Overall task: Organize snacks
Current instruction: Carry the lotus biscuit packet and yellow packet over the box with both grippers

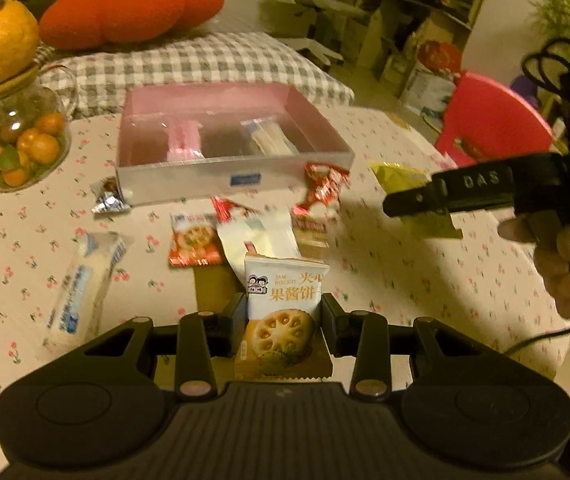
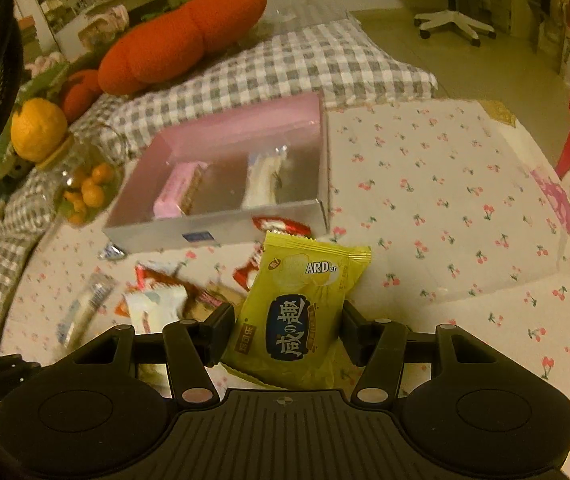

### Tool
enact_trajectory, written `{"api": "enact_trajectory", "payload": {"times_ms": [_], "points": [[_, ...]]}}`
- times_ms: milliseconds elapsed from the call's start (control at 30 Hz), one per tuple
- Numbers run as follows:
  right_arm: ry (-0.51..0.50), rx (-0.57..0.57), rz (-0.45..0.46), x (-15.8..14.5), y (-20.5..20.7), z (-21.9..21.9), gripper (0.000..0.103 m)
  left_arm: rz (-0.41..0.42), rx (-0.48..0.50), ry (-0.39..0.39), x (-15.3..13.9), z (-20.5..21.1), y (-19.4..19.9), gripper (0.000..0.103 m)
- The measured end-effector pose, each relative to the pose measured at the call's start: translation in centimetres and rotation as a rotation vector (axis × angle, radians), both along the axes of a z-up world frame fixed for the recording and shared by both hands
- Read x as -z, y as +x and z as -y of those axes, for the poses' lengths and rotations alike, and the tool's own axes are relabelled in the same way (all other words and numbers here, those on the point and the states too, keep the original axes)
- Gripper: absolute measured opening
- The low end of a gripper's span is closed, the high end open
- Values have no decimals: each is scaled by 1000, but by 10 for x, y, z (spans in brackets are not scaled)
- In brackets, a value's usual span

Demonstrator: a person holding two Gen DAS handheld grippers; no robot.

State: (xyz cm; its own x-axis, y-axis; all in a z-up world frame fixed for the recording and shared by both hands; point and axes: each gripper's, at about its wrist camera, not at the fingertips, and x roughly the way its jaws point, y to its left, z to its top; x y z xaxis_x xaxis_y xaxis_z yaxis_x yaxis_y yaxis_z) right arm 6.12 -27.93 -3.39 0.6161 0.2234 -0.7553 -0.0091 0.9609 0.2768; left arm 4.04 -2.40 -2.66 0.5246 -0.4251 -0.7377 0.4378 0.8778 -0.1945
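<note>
My left gripper (image 1: pixel 281 312) is shut on a white jam biscuit packet (image 1: pixel 283 308), held above the table. My right gripper (image 2: pixel 287 326) is shut on a yellow-green cracker packet (image 2: pixel 301 312); it shows at the right in the left wrist view (image 1: pixel 409 200). A shallow box (image 1: pixel 241 182) with pink inner walls sits at the far side and holds a pink wafer packet (image 2: pixel 179 194) and a white packet (image 2: pixel 263 180). Loose snacks lie in front of it: a long white-blue bar (image 1: pixel 85 284), an orange packet (image 1: pixel 193 240), red-white packets (image 1: pixel 321 188), a small foil candy (image 1: pixel 109 196).
The table carries a cherry-print cloth (image 2: pixel 445 208). A glass jar (image 1: pixel 25 136) of small oranges with a yellow fruit on top stands at the left. A checked cushion (image 1: pixel 189 64) and orange plush lie behind the box. A red chair (image 1: pixel 493 120) stands at the right.
</note>
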Motion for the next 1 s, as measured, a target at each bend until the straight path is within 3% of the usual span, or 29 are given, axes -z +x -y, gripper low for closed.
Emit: {"api": "enact_trajectory", "payload": {"times_ms": [467,767,1000], "points": [[80,49,39,-21,34,-11,55,46,-160,-57,-22,-9,50,36],[163,82,61,-23,68,-21,55,52,-284,-116,-20,-14,91,36],[177,101,92,-17,101,-28,55,62,-318,-93,-21,-7,128,36]]}}
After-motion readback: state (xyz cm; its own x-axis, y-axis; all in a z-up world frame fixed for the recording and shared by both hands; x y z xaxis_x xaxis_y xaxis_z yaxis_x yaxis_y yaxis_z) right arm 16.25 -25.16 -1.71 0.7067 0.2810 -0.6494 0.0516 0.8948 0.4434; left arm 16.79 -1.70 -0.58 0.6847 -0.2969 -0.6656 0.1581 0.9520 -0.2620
